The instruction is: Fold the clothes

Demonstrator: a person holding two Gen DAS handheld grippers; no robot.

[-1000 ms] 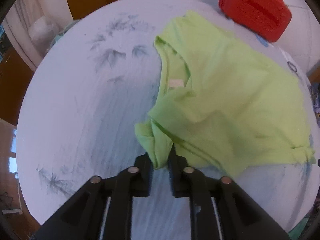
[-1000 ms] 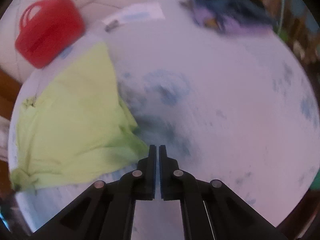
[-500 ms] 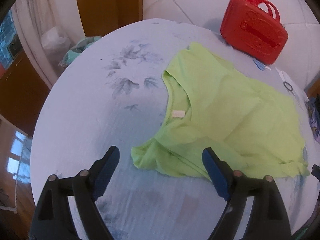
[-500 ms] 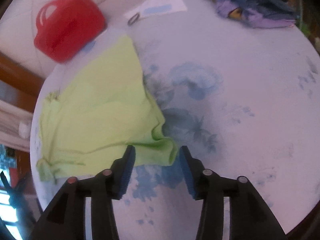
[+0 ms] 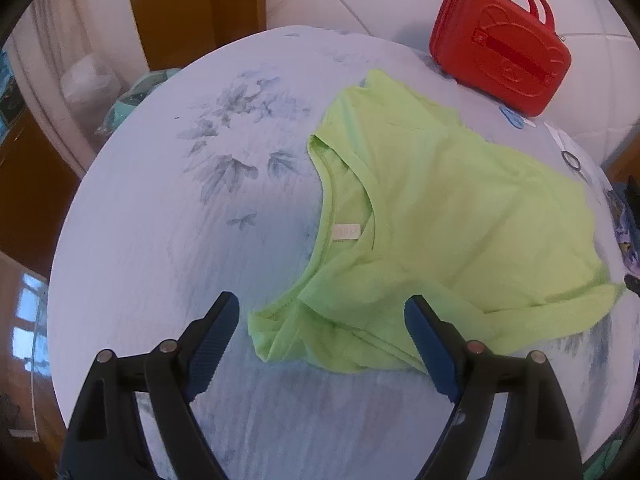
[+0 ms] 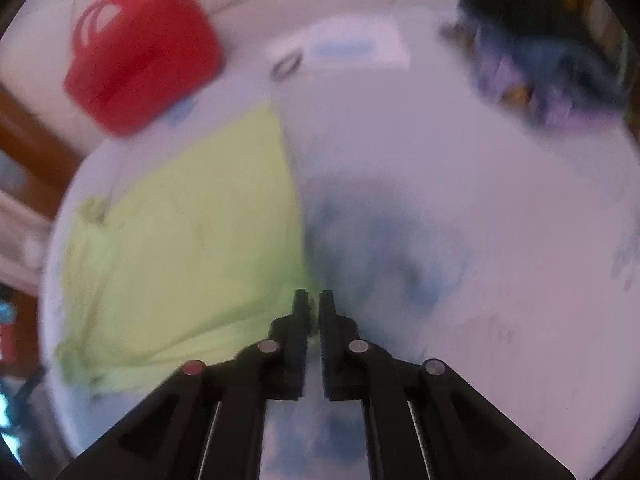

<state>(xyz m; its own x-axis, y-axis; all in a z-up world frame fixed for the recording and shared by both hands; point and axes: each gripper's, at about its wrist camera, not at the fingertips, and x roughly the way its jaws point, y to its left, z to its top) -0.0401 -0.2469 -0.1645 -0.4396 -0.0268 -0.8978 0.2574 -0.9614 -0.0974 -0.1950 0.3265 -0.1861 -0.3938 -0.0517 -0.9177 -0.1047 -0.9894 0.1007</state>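
A lime green T-shirt (image 5: 440,220) lies spread on the round table with the pale floral cloth (image 5: 160,240), its collar toward the left and a bunched sleeve near the front. My left gripper (image 5: 320,320) is open wide and empty, its fingers on either side of that bunched sleeve, just above it. In the blurred right wrist view the shirt (image 6: 188,248) lies to the left. My right gripper (image 6: 314,300) is shut at the shirt's near right corner; whether cloth is pinched between the pads is not clear.
A red hard case (image 5: 500,48) stands at the table's far edge, also in the right wrist view (image 6: 140,56). A paper sheet (image 6: 352,46) and a ring lie beside it. A pile of dark and purple clothes (image 6: 540,68) sits at the far right.
My left gripper let go of the sleeve, opened wide and drew back. My right gripper opened at the shirt's corner half a second ago and has shut again; its view is blurred by motion.
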